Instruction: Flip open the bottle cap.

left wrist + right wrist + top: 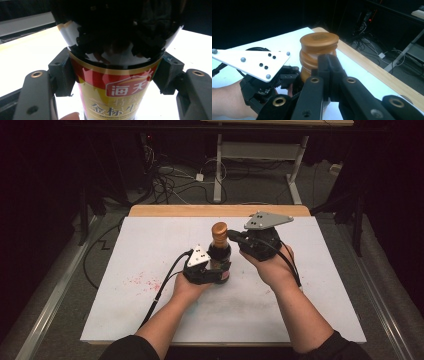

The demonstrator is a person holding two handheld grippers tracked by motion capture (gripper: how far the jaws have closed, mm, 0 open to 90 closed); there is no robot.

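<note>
Two hands hold two grippers around one bottle (219,251) standing mid-desk (310,285). Left gripper (216,271) clamps its fingers (61,72) on the bottle's body; right gripper (234,236) has its fingers (329,72) together beside the one brown cap (319,47).

Bottle upright on the tabletop (150,315), between our two hand-held grippers.
Our left hand-held gripper (216,272) flanks the bottle (219,251) low; our right hand-held gripper (232,236) sits beside its cap (219,229), right of it.
</note>
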